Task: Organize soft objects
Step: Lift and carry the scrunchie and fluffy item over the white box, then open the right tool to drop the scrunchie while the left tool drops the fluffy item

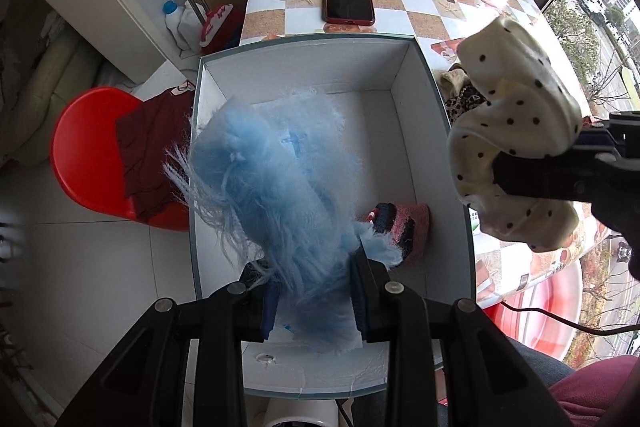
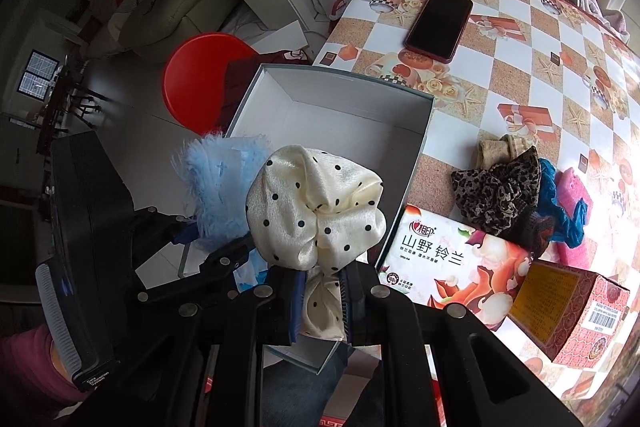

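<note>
The sorting looks partly done: one pink-and-dark knit piece (image 1: 402, 229) already lies in the white box (image 1: 404, 75), while a leopard scrunchie (image 2: 496, 193), a beige piece (image 2: 500, 149), and blue and pink items (image 2: 568, 203) wait in a heap on the worktop (image 2: 520, 39) to the box's right. The left tongs (image 1: 316, 301) are clamped on a fluffy blue piece (image 1: 272, 183), wispy and fringed, held over the box. The right tongs (image 2: 320, 301) pinch a cream dotted scrunchie (image 2: 316, 211), satiny and bunched, at the box's near edge.
</note>
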Available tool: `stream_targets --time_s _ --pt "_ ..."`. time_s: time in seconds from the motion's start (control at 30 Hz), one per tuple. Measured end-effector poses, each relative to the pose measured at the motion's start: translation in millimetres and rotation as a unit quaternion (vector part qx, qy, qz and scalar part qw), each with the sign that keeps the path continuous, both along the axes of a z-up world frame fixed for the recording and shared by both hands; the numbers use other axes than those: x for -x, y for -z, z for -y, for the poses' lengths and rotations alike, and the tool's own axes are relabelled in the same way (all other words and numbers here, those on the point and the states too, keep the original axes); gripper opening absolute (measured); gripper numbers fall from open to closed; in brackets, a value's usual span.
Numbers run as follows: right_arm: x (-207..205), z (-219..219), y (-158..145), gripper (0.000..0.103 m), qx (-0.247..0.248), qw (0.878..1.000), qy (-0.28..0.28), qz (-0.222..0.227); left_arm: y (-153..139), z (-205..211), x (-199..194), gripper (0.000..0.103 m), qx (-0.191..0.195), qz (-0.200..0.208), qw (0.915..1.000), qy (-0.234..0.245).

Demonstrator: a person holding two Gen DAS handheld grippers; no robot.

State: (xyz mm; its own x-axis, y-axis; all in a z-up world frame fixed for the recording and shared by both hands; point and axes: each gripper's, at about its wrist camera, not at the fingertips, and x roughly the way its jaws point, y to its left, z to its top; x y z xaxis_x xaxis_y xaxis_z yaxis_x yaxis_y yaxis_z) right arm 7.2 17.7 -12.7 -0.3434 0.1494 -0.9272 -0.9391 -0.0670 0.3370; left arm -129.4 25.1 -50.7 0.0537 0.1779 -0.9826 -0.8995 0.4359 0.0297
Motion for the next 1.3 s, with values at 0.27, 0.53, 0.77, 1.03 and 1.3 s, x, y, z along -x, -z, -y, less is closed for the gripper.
stream_targets --time_s 0.27,0.53,0.77,1.03,1.3 --pt "9 -12 8 0.017 0.011 1.0 -0.003 0.004 4 -7 5 0.034 0.0 -0.002 1.0 -0.007" --pt "14 -15 12 0.017 0.017 1.0 -0.008 0.01 9 -9 5 0.034 0.006 -0.003 0.9999 -0.009" --pt "14 -17 16 0.017 0.022 1.0 -0.006 0.011 10 -10 5 0.04 0.008 0.0 0.9999 -0.009" --pt "12 -18 16 0.035 0.026 1.0 -0.002 0.009 10 -11 6 0.081 0.009 0.004 0.9999 -0.013" --pt "-3 -21 9 0.103 0.019 0.999 0.03 0.002 4 -16 11 0.095 -0.002 0.041 0.9984 -0.038"
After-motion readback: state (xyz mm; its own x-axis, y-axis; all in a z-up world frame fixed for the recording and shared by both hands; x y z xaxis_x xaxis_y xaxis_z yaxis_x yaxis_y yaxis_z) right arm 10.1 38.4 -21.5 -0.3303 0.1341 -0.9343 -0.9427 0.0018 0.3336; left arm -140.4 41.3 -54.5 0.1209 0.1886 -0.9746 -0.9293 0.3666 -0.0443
